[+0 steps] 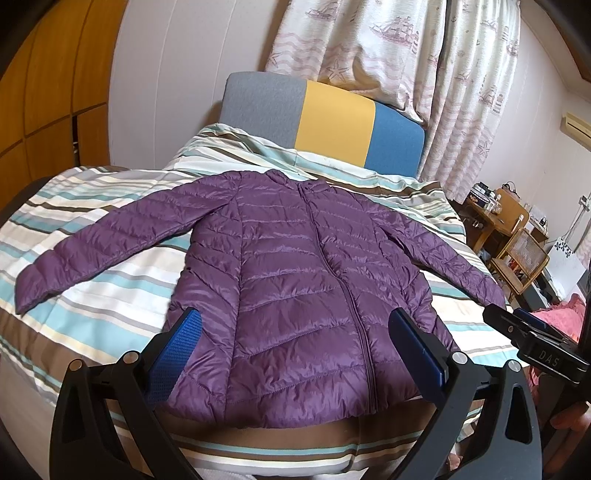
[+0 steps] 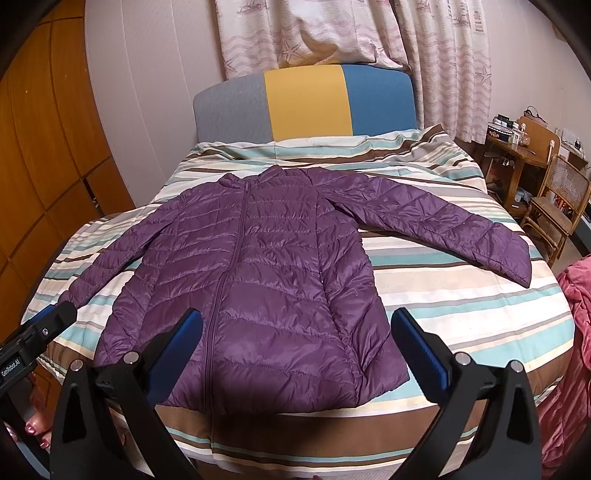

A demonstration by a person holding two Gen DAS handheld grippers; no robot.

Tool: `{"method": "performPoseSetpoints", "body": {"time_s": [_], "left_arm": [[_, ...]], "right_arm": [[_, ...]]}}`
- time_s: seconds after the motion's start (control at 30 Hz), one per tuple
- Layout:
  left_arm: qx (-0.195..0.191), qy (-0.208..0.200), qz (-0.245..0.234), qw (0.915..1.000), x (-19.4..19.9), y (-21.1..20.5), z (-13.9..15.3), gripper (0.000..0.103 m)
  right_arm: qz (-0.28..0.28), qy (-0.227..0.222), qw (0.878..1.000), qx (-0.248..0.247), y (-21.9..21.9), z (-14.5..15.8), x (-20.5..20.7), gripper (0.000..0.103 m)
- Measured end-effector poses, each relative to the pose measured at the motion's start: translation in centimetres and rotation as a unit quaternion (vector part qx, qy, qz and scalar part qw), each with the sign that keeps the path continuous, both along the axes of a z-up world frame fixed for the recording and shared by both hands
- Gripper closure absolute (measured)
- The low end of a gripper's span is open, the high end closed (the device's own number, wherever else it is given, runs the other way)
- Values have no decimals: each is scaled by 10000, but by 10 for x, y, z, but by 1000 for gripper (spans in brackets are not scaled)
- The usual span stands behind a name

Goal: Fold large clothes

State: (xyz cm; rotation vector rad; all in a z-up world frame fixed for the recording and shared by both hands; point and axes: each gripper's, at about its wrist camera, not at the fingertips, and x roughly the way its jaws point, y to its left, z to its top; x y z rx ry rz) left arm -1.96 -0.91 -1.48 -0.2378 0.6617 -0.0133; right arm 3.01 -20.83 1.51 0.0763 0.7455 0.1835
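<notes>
A purple quilted puffer jacket (image 1: 295, 280) lies flat and zipped on the striped bed cover (image 1: 99, 295), both sleeves spread out to the sides. It also shows in the right wrist view (image 2: 258, 280). My left gripper (image 1: 295, 325) is open and empty, held above the jacket's hem. My right gripper (image 2: 297, 325) is open and empty, above the hem's right half. The right gripper shows at the right edge of the left wrist view (image 1: 524, 325); the left gripper shows at the left edge of the right wrist view (image 2: 48, 321).
The headboard (image 2: 306, 103) in grey, yellow and blue stands at the far end below patterned curtains (image 2: 332, 33). A wooden wardrobe (image 2: 40, 155) is at the left. A wicker chair (image 2: 557, 210) and cluttered desk (image 2: 517, 147) stand at the right. Pink fabric (image 2: 576, 325) lies beside the bed.
</notes>
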Motion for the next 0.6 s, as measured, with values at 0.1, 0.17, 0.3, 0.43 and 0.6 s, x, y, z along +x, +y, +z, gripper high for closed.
{"method": "performPoseSetpoints", "body": {"time_s": [0.1,0.17,0.3,0.43,0.6], "left_arm": [[13,0,4,10000,9,7,4,3],[-1,9,-3,10000,10,8,4,3],[-18,49,-28,10000,9,6,2,3],[-82,141,-59,9999,15,7,2,3],[-236,309,-132,9992,22,10,-3,3]], "right_arm": [[3,-1,10000,-4,0,0,-1,2],[6,18,10000,-16,0,-1,0,2],[-5,-6,10000,-55,0,-1,0,2],[-52,-95,9998,-144,0,-1,1,2],[-31,-45,9999,-124,1,-6,7,2]]}}
